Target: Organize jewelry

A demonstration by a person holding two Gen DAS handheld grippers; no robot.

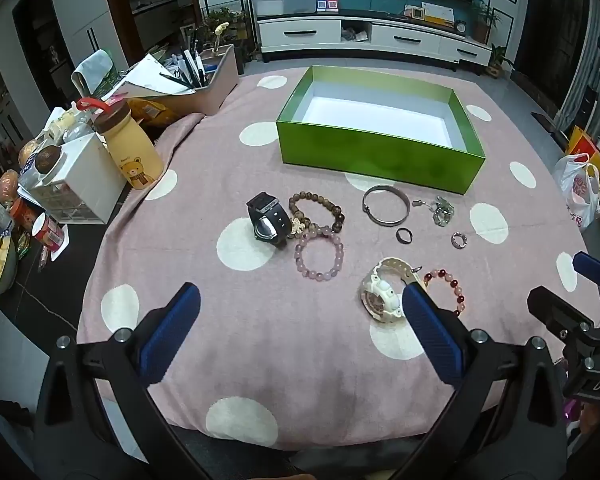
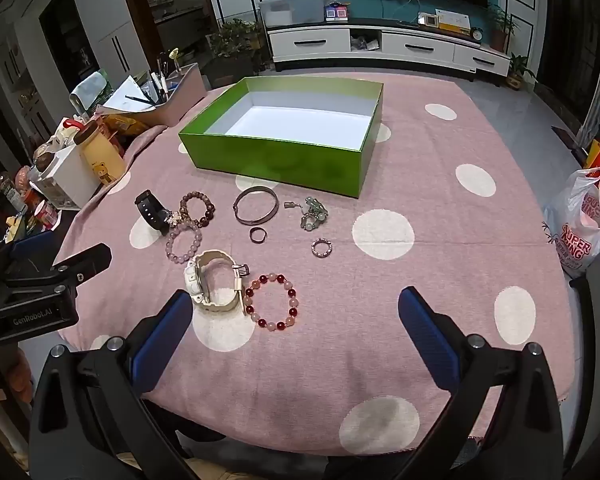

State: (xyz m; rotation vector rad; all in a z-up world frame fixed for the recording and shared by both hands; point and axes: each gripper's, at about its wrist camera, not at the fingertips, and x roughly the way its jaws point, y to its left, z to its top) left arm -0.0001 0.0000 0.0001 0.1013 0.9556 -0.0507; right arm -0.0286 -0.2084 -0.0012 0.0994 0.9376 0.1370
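Both tongs, left (image 1: 300,304) and right (image 2: 296,308), gape wide and empty; white watch (image 2: 212,280) just ahead looks light, stiff, best pinched across its strap.

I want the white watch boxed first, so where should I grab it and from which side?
Grip the white watch across its strap loop, fingers coming from above. It lies on its side with the band forming an open ring, so one finger can drop inside. Use the open right gripper, minding the red bead bracelet alongside.

Dotted pink cloth (image 2: 440,288), green box (image 2: 276,164), jewelry (image 2: 256,210)
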